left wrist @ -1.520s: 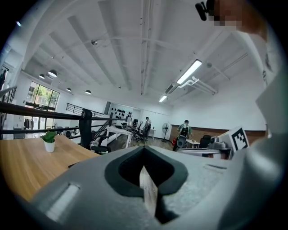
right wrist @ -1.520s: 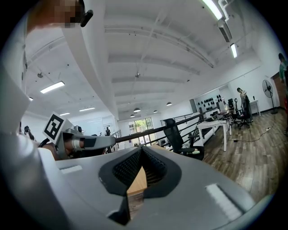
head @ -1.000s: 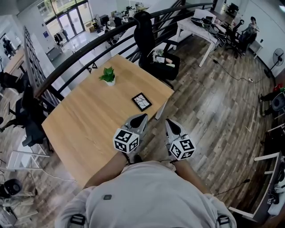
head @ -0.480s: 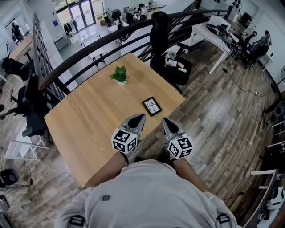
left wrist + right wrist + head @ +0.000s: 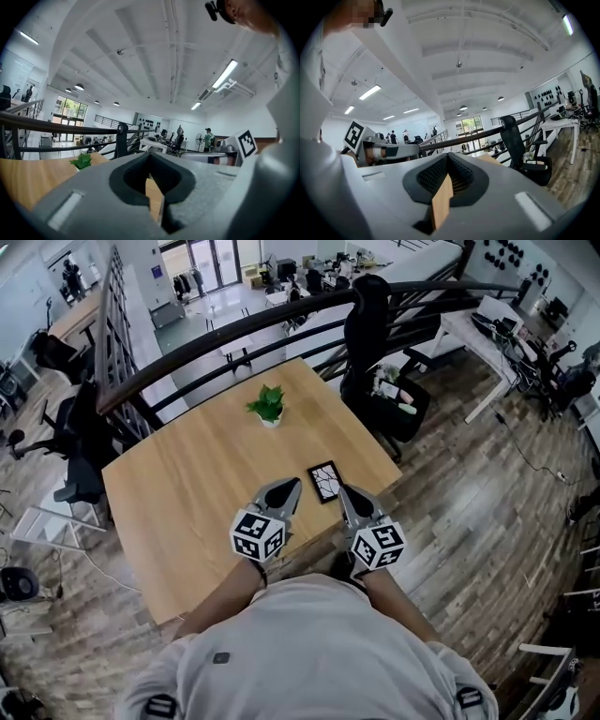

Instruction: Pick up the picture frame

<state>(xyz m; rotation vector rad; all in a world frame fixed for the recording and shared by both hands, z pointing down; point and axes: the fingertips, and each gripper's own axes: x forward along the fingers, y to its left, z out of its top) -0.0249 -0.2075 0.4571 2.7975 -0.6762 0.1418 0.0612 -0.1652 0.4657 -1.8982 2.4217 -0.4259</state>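
Ahead of my left tongs [image 5: 292, 483] and off to their left, a small plant [image 5: 268, 405] stands on the table [image 5: 178, 493], well beyond the tips. In the left gripper view the plant [image 5: 82, 161] peeks over the left jaw, with the railing [image 5: 56, 125] behind it.

My left tongs [image 5: 149, 153] are pressed together with nothing between them. Only a slit of table wood shows through the hollow behind the tips. They hang low over the near part of the table, pointing across it.

The frame [image 5: 325, 481] lies flat on the table between the two pairs of tips, closer to the right pair and untouched by either. It sits near the table's right edge.

My right tongs [image 5: 343, 490] are just beside the frame's right side, over the table edge. In the right gripper view they [image 5: 448, 157] are closed too, gripping nothing, with a sliver of wood showing in the gap.

Beyond the right tongs and off to their right, a black chair [image 5: 372, 329] stands on the floor past the table corner.
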